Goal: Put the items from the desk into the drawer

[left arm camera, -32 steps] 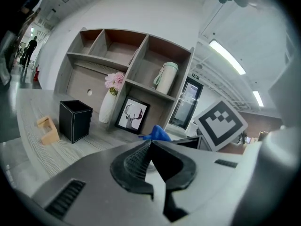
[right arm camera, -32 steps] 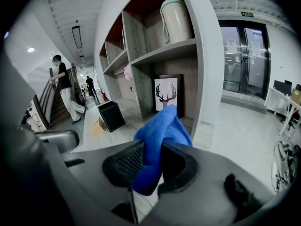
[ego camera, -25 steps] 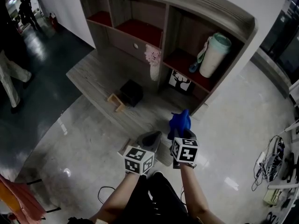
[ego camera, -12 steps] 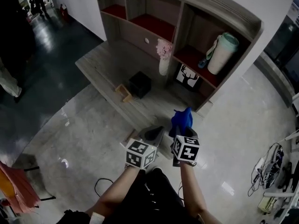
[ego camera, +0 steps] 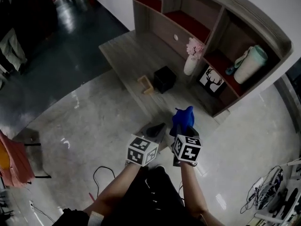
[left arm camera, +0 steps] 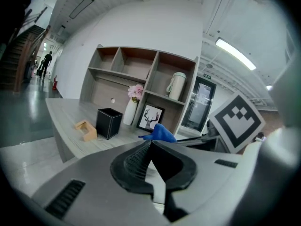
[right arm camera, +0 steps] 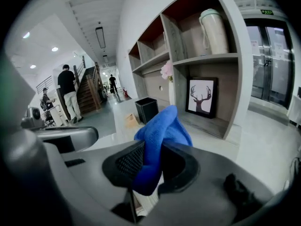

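A blue cloth [ego camera: 182, 119] [right arm camera: 162, 135] is pinched in my right gripper [ego camera: 184, 134] [right arm camera: 149, 166], which is shut on it and held above the floor short of the desk's front edge. My left gripper [ego camera: 153, 132] [left arm camera: 149, 161] is beside it on the left, jaws shut with nothing between them. On the grey desk [ego camera: 136, 55] stand a black box [ego camera: 165, 78] [left arm camera: 108, 122] [right arm camera: 147, 108] and a small wooden block [ego camera: 146, 84] [left arm camera: 85, 129]. A drawer front with a round knob [ego camera: 175, 37] is set in the shelf unit and looks shut.
The shelf unit holds a white vase with pink flowers [ego camera: 193, 56], a framed deer picture [ego camera: 211, 80] and a pale green bottle [ego camera: 250, 63]. A black cable [ego camera: 101, 178] lies on the glossy floor. People [right arm camera: 67, 95] stand far off by a staircase.
The head view has shifted, so the desk and shelf now lie further right and lower in the picture. Both grippers keep their places, the cloth still held.
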{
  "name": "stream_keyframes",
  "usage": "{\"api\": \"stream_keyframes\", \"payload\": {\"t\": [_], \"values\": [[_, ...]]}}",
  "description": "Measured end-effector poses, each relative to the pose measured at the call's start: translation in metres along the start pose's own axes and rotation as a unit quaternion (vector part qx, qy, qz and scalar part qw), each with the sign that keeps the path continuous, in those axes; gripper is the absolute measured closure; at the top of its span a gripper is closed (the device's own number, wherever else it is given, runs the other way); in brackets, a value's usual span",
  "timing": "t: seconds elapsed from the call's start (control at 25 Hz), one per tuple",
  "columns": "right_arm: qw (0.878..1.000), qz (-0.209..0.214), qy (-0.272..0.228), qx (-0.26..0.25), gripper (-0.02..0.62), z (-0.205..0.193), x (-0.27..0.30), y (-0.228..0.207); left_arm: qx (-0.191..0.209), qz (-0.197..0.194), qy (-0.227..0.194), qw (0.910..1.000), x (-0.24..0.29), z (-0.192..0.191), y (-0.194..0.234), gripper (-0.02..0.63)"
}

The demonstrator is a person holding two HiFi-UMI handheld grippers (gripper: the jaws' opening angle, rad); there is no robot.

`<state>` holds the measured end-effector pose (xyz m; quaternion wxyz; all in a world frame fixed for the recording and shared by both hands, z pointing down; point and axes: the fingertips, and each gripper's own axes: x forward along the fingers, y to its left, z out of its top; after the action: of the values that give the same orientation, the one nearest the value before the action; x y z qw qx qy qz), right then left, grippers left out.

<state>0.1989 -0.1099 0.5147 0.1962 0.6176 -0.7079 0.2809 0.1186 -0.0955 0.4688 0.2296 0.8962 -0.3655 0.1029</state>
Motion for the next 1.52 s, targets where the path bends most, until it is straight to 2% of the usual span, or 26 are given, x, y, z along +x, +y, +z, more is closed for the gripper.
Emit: {"api": "stream_keyframes", "payload": {"t": [0.36, 0.76, 1.08, 1.52], "values": [[0.995, 0.079, 0.021, -0.051, 0.506, -0.012, 0.018, 0.078, -0.031, 0.075, -0.014, 0.9966, -0.051, -0.015, 0.045, 0.595], [0.984, 0.138, 0.059, -0.096, 0.506, -0.045, 0.029, 0.138, -0.075, 0.143, -0.025, 0.9866, -0.098, -0.042, 0.082, 0.595], [0.974, 0.169, 0.087, -0.121, 0.506, -0.071, 0.031, 0.17, -0.105, 0.173, -0.027, 0.9789, -0.122, -0.064, 0.097, 0.595], [0.963, 0.192, 0.123, -0.14, 0.506, -0.107, 0.031, 0.189, -0.129, 0.2, -0.023, 0.971, -0.137, -0.091, 0.112, 0.595]]}}
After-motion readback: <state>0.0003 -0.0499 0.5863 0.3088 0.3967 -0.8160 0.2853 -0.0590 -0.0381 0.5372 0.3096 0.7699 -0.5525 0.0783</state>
